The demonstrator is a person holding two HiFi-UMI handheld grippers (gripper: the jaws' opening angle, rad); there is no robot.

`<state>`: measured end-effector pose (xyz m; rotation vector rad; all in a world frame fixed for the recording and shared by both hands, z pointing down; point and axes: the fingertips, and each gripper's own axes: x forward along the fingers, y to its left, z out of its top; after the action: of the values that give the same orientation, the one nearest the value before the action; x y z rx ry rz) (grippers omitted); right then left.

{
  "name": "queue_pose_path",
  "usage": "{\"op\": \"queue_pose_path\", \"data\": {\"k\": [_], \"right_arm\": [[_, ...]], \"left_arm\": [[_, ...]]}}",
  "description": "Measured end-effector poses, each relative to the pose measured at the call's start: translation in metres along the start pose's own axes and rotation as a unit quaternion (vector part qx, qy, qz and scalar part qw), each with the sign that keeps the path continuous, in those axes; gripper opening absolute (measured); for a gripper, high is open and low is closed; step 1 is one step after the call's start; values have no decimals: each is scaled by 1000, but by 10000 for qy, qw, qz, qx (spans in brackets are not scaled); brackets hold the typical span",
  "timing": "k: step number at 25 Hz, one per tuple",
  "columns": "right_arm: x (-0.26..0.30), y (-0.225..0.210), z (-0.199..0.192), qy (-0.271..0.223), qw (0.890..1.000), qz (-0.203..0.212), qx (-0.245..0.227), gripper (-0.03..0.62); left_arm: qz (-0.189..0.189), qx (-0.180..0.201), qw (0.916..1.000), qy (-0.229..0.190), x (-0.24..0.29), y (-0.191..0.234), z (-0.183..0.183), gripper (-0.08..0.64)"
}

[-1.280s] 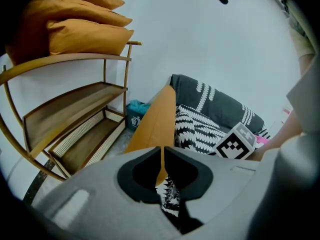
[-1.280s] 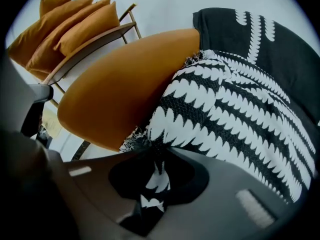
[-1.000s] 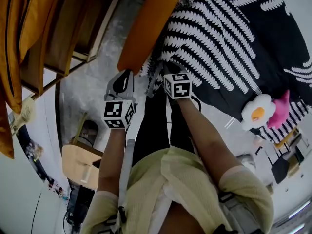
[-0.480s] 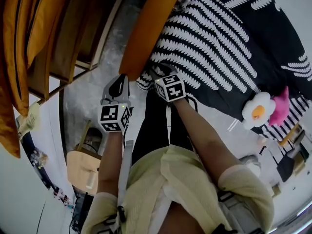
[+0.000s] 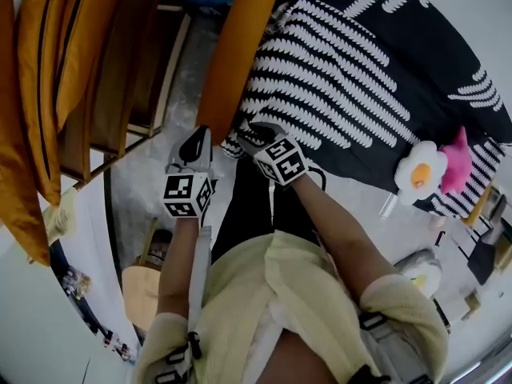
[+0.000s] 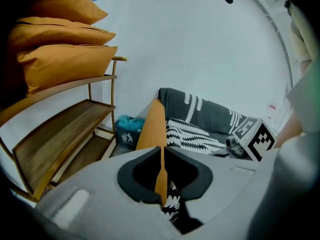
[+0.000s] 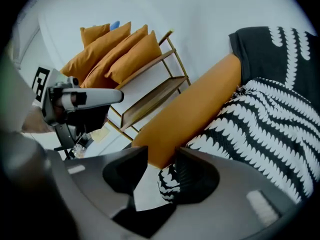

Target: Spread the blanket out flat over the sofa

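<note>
Evidently the right gripper (image 7: 162, 159) has just been opening, jaws apart around a loose corner of the black-and-white leaf-patterned blanket (image 5: 336, 78) draped over the orange-armed sofa (image 5: 236, 54); the left gripper (image 6: 161, 154) is closed, empty; unheld, that corner may slump, bunched.

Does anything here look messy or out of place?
The black-and-white patterned blanket is not flat: its near corner hangs crumpled beside the orange sofa arm. The orange cushions are piled on a wooden shelf.
</note>
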<state>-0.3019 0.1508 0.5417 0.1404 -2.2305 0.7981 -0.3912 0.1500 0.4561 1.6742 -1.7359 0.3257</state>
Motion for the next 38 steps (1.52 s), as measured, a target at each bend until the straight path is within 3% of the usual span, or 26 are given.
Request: {"op": "queue_pose_path", "data": {"k": [9,15,23,32,38], "right_arm": [[-71,-16,56,-966,9935,-493,347,146],[-135,-22,79,-1725,9804,-864,397,115],[-215,-28,64,-2241,9657,-1200,528,112],[-302,-46,44,-2850,9346,-2001,722,103],[-338,-45,33,-3098,9178,-2361,763,21]], "left_arm": [[-625,137,9979,27,13,-32,35,24],[-1106,227,9936,25,24,-70,60,21],[-1707,590,9835,45,20,-138,78,21],[-2186,966,9710,-57,2,-197,103,20],[-2212,1041,9695,-172,-11,-211,110,10]]}}
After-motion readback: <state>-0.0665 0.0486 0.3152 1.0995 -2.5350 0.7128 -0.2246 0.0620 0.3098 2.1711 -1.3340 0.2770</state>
